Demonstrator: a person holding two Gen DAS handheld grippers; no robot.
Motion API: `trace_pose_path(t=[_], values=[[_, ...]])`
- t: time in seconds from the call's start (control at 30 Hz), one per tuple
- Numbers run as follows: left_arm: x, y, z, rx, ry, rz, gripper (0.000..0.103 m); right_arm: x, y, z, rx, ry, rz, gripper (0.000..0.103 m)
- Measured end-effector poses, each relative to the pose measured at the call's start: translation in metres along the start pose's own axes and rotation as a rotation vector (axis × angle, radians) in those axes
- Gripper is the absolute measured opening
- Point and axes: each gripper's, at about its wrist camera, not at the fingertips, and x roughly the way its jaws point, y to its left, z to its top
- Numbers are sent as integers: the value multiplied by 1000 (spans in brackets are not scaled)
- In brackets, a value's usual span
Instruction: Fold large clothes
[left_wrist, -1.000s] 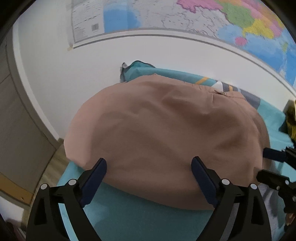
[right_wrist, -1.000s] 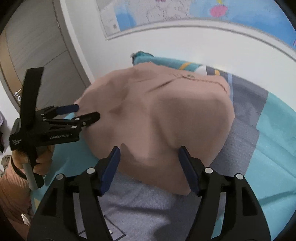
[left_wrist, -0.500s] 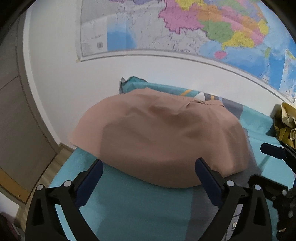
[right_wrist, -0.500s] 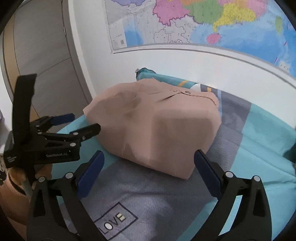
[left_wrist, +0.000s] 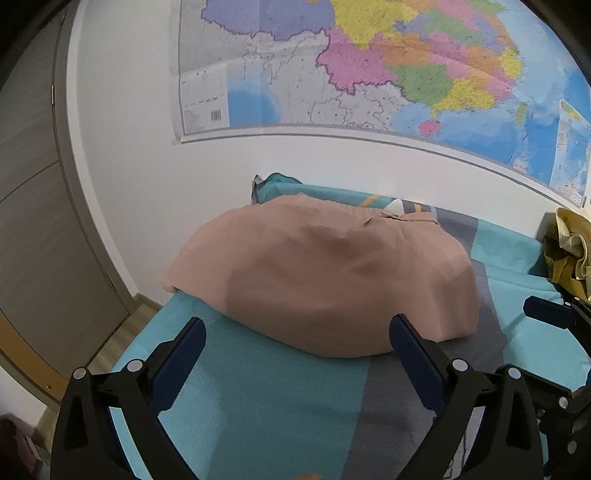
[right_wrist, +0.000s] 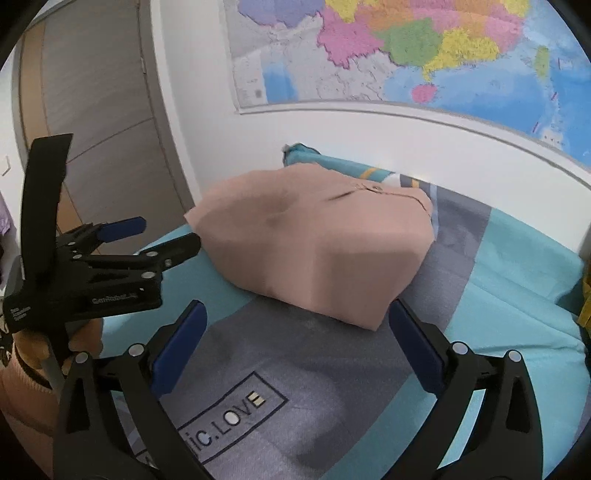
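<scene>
A folded light-brown garment (left_wrist: 325, 280) lies on the bed near the wall; it also shows in the right wrist view (right_wrist: 317, 243). Its collar with a button faces the far side. My left gripper (left_wrist: 297, 332) is open and empty, held back from the garment's near edge. My right gripper (right_wrist: 295, 321) is open and empty, just short of the garment's near corner. The left gripper (right_wrist: 162, 240) also shows at the left of the right wrist view, jaws apart. The right gripper's blue pad (left_wrist: 546, 317) shows at the right edge of the left wrist view.
The bed carries a teal and grey blanket (right_wrist: 498, 332) with printed lettering (right_wrist: 236, 417). A map (left_wrist: 369, 66) hangs on the white wall behind. A yellow cloth heap (left_wrist: 569, 251) sits at the right. A grey door (left_wrist: 33, 221) and wooden floor are on the left.
Both grippers have pulled back and up from the garment, which now lies free on the bed. More of the blanket and the wall map shows.
</scene>
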Motion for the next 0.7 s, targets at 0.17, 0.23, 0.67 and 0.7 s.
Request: trace_pose_path(t=[0.17, 0.23, 0.67, 0.7], values=[[-12, -7, -3, 3, -13, -1, 96, -9, 4, -3, -8, -4, -16, 97], [-16, -9, -5, -1, -12, -4, 96, -10, 4, -5, -2, 3, -10, 97], [-28, -20, -16, 9, -13, -20, 96, -21, -3, -13, 45, 2, 3, 97], [-28, -20, -17, 4, -12, -27, 96, -21, -3, -14, 44, 1, 3, 97]])
